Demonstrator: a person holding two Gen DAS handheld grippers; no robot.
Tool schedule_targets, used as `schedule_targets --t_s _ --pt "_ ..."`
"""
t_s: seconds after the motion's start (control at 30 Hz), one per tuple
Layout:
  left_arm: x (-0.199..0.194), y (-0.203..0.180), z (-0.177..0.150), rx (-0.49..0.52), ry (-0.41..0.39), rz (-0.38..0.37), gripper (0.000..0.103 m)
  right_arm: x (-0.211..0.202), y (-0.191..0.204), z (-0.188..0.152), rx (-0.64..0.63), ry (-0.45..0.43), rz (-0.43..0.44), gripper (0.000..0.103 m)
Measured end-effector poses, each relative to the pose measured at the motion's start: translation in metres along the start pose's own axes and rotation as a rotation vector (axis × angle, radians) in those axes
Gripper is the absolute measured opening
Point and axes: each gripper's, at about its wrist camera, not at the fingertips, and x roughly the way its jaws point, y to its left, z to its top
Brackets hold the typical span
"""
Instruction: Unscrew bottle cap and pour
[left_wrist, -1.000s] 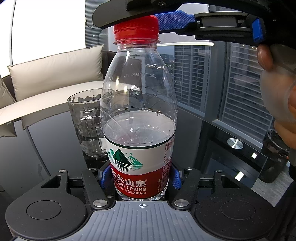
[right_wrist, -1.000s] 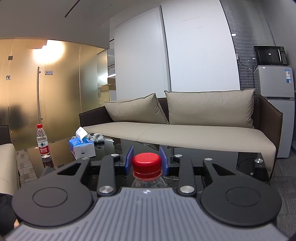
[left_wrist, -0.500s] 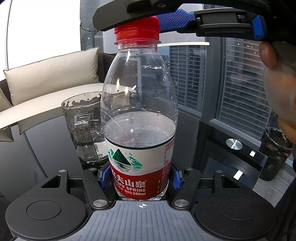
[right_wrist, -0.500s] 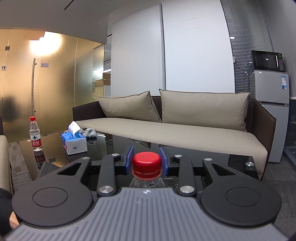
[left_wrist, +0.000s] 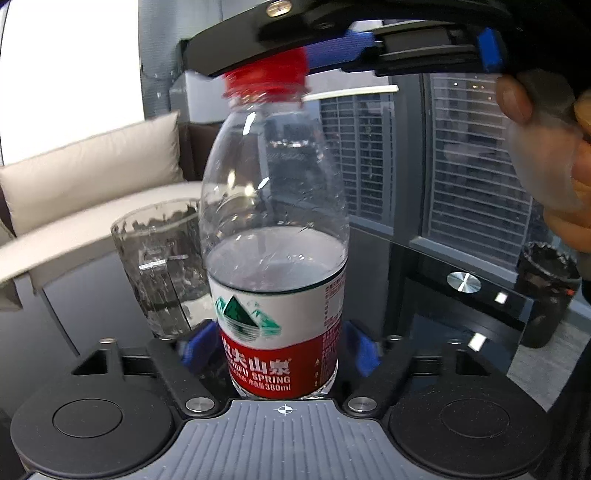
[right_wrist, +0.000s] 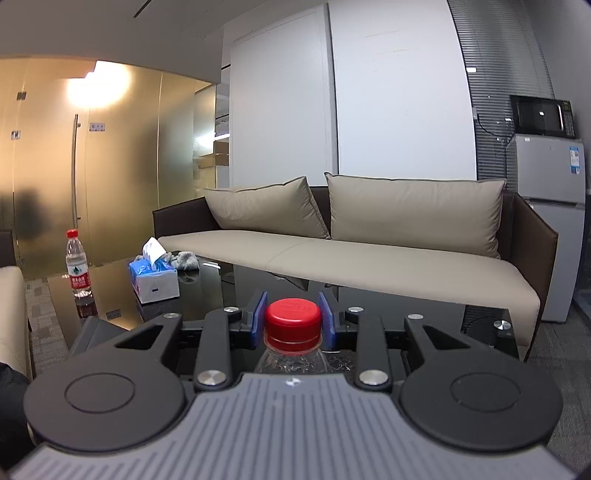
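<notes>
- Bottle (left_wrist: 275, 236) is stood upright on the dark glass counter (left_wrist: 436, 280); it is held low down, at the red and white label, by the left gripper (left_wrist: 275, 349); the blue fingers (left_wrist: 364, 350) are pressed on both sides of it
- the red cap (right_wrist: 293, 319) is clamped between the two blue fingers (right_wrist: 327, 321) of the right gripper (right_wrist: 293, 320); in the left view this gripper is seen lying across the top of the bottle, with the person's hand (left_wrist: 543, 147) at the right edge
- the cap is judged to be screwed on, since it sits right down on the neck; no gap can be seen
- water is seen up to about the middle of the bottle, so it is thought to be quite light
- the clear plastic looks thin and soft; it may be dented if it is squeezed hard, and water could jump out once the cap is off
- the label part is thought to be the best place to hold, since the wall is straight there and less slippery
- the cap has small ridges on its side, so it can be gripped well for turning
- a clear glass (left_wrist: 162, 266) is stood just behind the bottle, to its left; it is hard and can be broken, so it should not be bumped when the water is poured
</notes>
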Motion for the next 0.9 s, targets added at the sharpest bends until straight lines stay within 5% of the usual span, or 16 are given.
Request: schedule_targets --t_s 0.13,0.23,0.9 --pt "-0.004 0.000 0.002 -0.013 -0.030 0.000 0.073 0.000 0.000 0.000 0.006 0.000 -0.006 0.032" --pt "-0.011 0.007 0.006 -0.078 -0.068 0.001 0.057 0.000 0.001 0.000 0.001 -0.001 -0.004 0.032" --pt "-0.007 0.006 0.010 -0.082 -0.061 0.007 0.055 0.008 0.021 0.008 0.009 0.029 -0.119 0.032"
